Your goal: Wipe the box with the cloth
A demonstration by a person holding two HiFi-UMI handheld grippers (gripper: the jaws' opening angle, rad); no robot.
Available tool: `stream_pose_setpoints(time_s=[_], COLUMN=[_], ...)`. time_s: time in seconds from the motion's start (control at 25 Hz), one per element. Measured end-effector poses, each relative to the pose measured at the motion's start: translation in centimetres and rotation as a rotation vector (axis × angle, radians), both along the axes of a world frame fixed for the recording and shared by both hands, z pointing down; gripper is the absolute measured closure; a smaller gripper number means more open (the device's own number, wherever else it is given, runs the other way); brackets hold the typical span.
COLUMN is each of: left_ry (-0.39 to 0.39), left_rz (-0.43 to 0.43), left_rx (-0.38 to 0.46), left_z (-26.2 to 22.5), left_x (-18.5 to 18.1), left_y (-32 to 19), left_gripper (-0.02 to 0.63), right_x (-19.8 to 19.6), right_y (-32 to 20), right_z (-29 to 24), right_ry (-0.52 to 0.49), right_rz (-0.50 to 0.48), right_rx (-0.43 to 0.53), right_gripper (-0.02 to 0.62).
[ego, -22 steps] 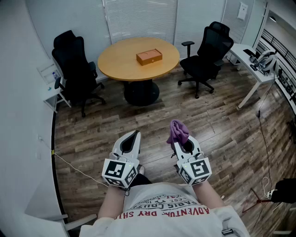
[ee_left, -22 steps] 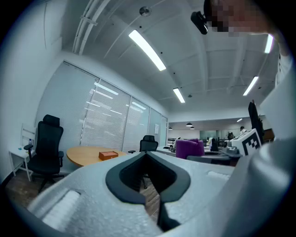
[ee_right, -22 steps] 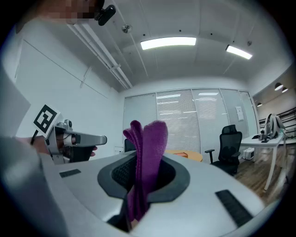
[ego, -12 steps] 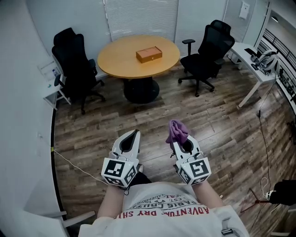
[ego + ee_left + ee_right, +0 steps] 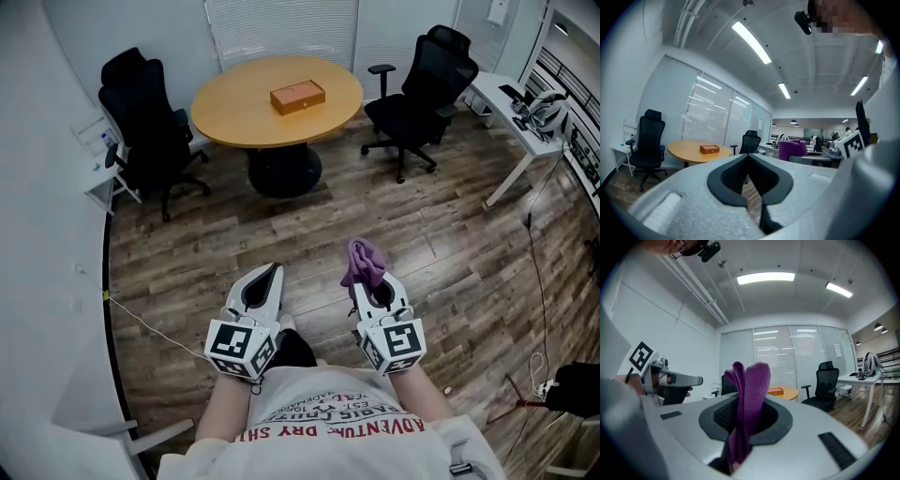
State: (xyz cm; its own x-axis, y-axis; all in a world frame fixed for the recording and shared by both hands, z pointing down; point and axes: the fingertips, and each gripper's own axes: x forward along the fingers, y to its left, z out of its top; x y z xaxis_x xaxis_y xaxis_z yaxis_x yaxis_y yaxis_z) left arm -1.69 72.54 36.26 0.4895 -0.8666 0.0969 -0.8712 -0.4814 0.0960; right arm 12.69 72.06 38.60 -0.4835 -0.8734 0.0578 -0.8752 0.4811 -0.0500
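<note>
Dark wood-plank floor (image 5: 281,234). Round desk (image 5: 234,103) before blind-covered window (image 5: 281,28). Black office chairs (image 5: 141,122) either side. Pale walls (image 5: 47,216). Ceiling strip lights (image 5: 765,277) lit.

The left tongs (image 5: 749,158) fill the lower frame, their pale jaws meeting at the tips with nothing between them (wooden floor shows through the dark-padded gap behind). Beyond, a round orange worktop (image 5: 684,151) carries a small brown box (image 5: 709,149). A black chair (image 5: 647,140) stands to its left and a second chair (image 5: 750,141) to its right. Further right a purple cloth (image 5: 792,149) stands up. White blinds (image 5: 710,112) cover the far windows.
</note>
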Motion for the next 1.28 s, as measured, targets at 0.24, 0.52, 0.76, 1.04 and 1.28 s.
stream_pose_setpoints(time_s=[0.24, 0.52, 0.76, 1.04, 1.28], left_ry=[0.027, 0.063, 0.094, 0.093, 0.109], left_rz=[-0.027, -0.007, 0.002, -0.004, -0.031], left_rx=[-0.029, -0.085, -0.116, -0.116, -0.079], left_z=[1.4, 4.1, 4.8, 3.5, 1.9], left_x=[-1.2, -0.9, -0.8, -1.6, -4.4], left_y=[-3.6, -10.6, -19.7, -33.0, -43.5], left_gripper=[0.598, 0.598, 0.598, 0.598, 0.597], right_x=[0.4, 2.0, 2.6, 1.3, -1.1], right_y=[-3.4, -9.7, -18.1, -30.7, -41.4], right_z=[1.4, 3.6, 4.1, 3.5, 2.7], right_ry=[0.009, 0.018, 0.069, 0.100, 0.102], right_rz=[0.040, 0.101, 0.137, 0.108, 0.082], right_rx=[-0.018, -0.065, -0.071, -0.113, -0.104], right_gripper=[0.532, 0.532, 0.532, 0.531, 0.531])
